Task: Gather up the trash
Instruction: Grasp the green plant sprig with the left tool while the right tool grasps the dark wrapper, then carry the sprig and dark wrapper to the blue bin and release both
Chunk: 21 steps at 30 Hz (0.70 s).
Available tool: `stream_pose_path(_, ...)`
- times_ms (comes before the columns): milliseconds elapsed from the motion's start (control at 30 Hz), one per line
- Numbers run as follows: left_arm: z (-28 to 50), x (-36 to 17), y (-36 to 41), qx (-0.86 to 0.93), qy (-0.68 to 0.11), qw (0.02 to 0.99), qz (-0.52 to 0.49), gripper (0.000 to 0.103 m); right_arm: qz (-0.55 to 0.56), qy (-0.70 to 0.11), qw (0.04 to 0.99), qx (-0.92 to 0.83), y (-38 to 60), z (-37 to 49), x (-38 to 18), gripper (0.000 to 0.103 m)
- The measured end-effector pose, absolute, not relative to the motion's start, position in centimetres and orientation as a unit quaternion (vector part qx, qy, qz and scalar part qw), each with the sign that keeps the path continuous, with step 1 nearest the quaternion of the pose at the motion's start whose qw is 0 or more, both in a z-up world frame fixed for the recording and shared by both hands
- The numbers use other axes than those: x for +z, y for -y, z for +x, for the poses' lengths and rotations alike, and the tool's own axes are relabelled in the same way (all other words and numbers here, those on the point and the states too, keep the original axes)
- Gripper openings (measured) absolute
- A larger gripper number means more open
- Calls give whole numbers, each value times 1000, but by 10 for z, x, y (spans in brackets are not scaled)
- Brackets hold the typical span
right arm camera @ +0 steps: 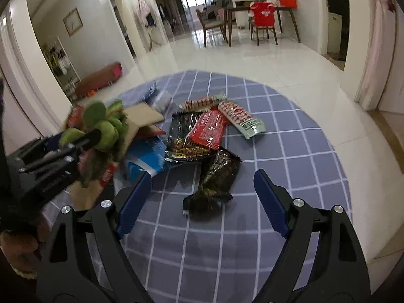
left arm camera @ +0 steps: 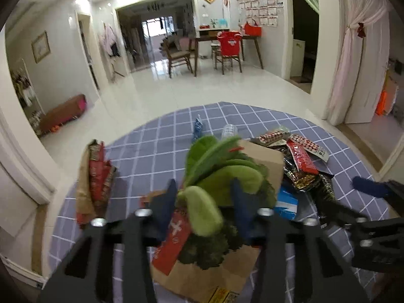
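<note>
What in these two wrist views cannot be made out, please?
- Left wrist view: whether the left gripper actually clamps the green vegetable leaves; leaves cover the gap.
- Left wrist view: the brown paper bag bottom, cut off by the frame edge.
- Right wrist view: the dark wrapper print, blurred.

At the bottom of the frame the right gripper (right arm camera: 202, 197) stands wide open above a crumpled dark foil snack wrapper (right arm camera: 217, 176) on the blue grid-patterned tablecloth (right arm camera: 290, 151). Red and silver wrappers (right arm camera: 209, 128) lie at centre. At left, the left gripper (right arm camera: 83, 139) clasps green leafy vegetable scraps (right arm camera: 106, 126) beside a brown paper bag (right arm camera: 141, 118).
</note>
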<state>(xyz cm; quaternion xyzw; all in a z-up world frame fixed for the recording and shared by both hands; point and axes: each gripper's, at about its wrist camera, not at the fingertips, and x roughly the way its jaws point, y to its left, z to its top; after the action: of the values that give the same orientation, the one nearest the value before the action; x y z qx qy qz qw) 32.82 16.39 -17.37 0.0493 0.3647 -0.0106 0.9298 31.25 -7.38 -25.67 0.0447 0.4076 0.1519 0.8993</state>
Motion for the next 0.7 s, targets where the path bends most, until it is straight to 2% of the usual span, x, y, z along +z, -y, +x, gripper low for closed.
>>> stream_pose_path(33, 329, -173, -166, -7, -363, 931, 48, 4, 38, -415, 896, 153, 71, 316, -260, 67)
stream_pose_path(67, 328, -172, -167, -2, -359, 932, 46, 4, 30, -420, 894, 150, 69, 316, -263, 51)
stream_pose_path(100, 327, -170, -171, -5, -353, 935, 36, 3, 15, -427, 893, 141, 67, 318, -268, 39)
stream_pose_path(233, 312, -148, -177, 18, -307, 951, 15, 3, 4, -421, 895, 146, 69, 317, -267, 25)
stream_pose_path(267, 308, -143, -178, 20, -298, 954, 8, 3, 14, -419, 895, 151, 73, 316, -265, 17)
stream_pose_path(300, 304, -136, -178, 22, -288, 957, 1, 3, 24, -421, 893, 156, 77, 315, -264, 12)
stream_pose_path(500, 276, -104, -153, 20, -245, 969, 10, 3, 70, -401, 896, 179, 110, 284, -244, 9)
stream_pose_path(700, 254, -90, -111, -21, -234, 972, 18, 3, 97, -372, 901, 200, 138, 248, -217, 9)
